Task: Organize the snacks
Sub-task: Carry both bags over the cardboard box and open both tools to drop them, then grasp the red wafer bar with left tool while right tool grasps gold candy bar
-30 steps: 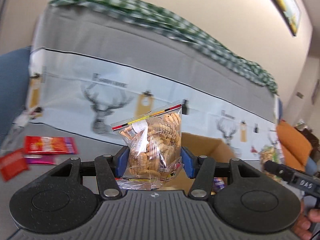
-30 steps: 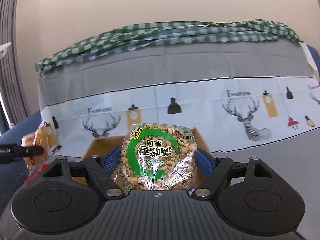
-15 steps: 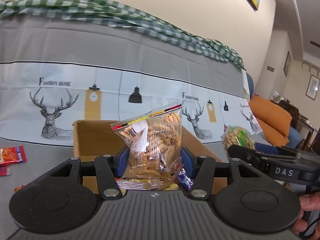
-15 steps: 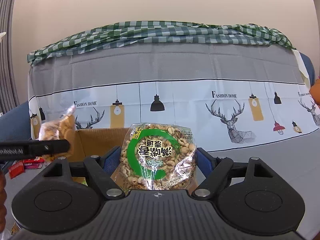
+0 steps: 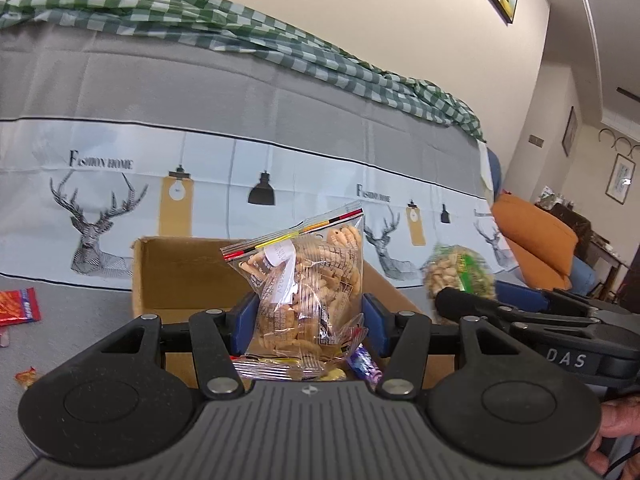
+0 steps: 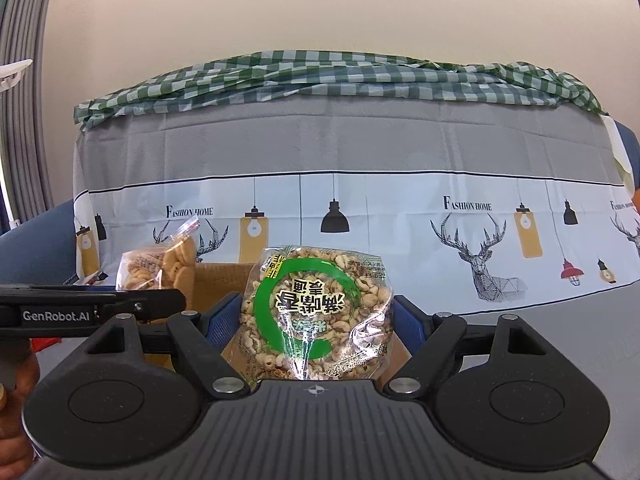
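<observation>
Backdrop: deer-print cloth is hanging beyond both tongs.
Left gripper: you are clenching the biscuit bag above the cardboard box.
Right gripper: you are grasping the peanut bag, just beside.
Risk: bags are crowding; tongs may be colliding.
Room: box rim is lying close below.

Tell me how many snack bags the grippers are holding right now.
2. The left gripper clamps a clear biscuit bag, and the right gripper clamps a green-labelled peanut bag. Both are held at the cardboard box.
</observation>
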A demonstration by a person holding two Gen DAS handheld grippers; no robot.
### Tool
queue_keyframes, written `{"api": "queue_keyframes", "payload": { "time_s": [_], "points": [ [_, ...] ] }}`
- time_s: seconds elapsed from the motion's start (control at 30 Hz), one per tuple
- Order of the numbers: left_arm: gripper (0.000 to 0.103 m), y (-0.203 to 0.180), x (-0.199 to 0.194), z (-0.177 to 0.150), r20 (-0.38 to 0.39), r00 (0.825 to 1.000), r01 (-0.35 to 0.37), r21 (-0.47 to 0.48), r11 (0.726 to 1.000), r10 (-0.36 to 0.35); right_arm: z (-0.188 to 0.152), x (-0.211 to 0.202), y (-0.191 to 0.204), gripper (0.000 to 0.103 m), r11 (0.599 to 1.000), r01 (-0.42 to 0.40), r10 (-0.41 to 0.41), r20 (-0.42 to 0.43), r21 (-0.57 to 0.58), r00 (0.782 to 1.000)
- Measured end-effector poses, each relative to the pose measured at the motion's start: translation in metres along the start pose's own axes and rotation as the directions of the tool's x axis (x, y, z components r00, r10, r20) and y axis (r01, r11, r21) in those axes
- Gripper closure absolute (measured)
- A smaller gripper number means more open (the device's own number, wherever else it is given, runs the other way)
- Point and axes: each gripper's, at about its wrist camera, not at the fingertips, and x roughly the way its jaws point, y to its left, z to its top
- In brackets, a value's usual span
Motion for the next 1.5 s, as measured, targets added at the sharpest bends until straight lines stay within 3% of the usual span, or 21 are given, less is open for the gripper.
{"api": "queue_keyframes", "payload": {
  "time_s": [0.07,0.17,0.37,0.57,0.63,0.77,0.83,0.93,1.0,1.1,1.2,1.37,1.43,1.5],
  "points": [
    [0.033,0.001,0.002,-0.001,-0.021,0.999,0.036,-0.018,0.999,-0.036,0.000,0.001,0.001,0.022,1.000,-0.017,0.017,-0.012,0.003,1.000],
    [0.028,0.006,0.001,0.000,-0.018,1.000,0.023,-0.033,0.999,-0.023,0.000,0.002,0.005,0.016,1.000,0.003,-0.003,-0.006,-0.018,1.000],
    [0.028,0.022,-0.008,0.002,0.008,1.000,-0.007,-0.081,0.997,0.008,0.003,0.001,0.008,0.013,1.000,-0.003,0.003,0.005,0.012,1.000],
    [0.030,0.026,-0.026,-0.001,0.046,0.997,-0.055,-0.010,0.998,0.055,0.004,0.002,0.021,0.013,1.000,-0.007,0.007,0.013,0.020,1.000],
    [0.040,0.033,-0.034,-0.001,0.042,0.997,-0.071,-0.003,0.997,0.071,0.004,0.003,0.027,0.013,1.000,-0.011,0.011,0.011,0.028,1.000],
    [0.078,0.052,-0.053,0.001,0.021,0.996,-0.090,0.008,0.996,0.090,0.006,0.005,0.043,0.022,0.998,-0.030,0.030,0.006,0.059,1.000],
    [0.084,0.062,-0.064,0.001,0.020,0.992,-0.123,0.019,0.992,0.123,0.006,0.006,0.052,0.031,0.995,-0.052,0.052,0.000,0.084,0.999],
    [0.086,0.080,-0.080,0.002,0.011,0.986,-0.169,0.012,0.986,0.169,0.005,0.011,0.069,0.053,0.989,-0.095,0.097,-0.017,0.115,0.995],
    [0.086,0.092,-0.090,0.002,0.006,0.979,-0.206,0.013,0.979,0.206,0.005,0.014,0.081,0.066,0.985,-0.123,0.127,-0.028,0.125,0.992],
    [0.086,0.113,-0.107,0.003,-0.015,0.966,-0.258,0.008,0.966,0.259,0.004,0.017,0.103,0.066,0.980,-0.161,0.166,-0.039,0.118,0.985],
    [0.086,0.147,-0.127,0.014,-0.023,0.950,-0.312,-0.063,0.948,0.311,0.002,0.020,0.127,0.066,0.972,-0.208,0.216,-0.061,0.110,0.975],
    [0.085,0.202,-0.148,0.052,-0.013,0.908,-0.416,-0.156,0.896,0.420,0.000,0.025,0.166,0.066,0.954,-0.285,0.292,-0.069,0.090,0.954],
    [0.084,0.218,-0.149,0.059,0.004,0.889,-0.452,-0.154,0.879,0.458,-0.003,0.028,0.182,0.066,0.947,-0.310,0.317,-0.075,0.082,0.946],
    [0.083,0.231,-0.147,0.052,0.018,0.859,-0.505,-0.131,0.853,0.511,-0.006,0.032,0.196,0.066,0.939,-0.333,0.340,-0.091,0.080,0.936]
  ]
}}
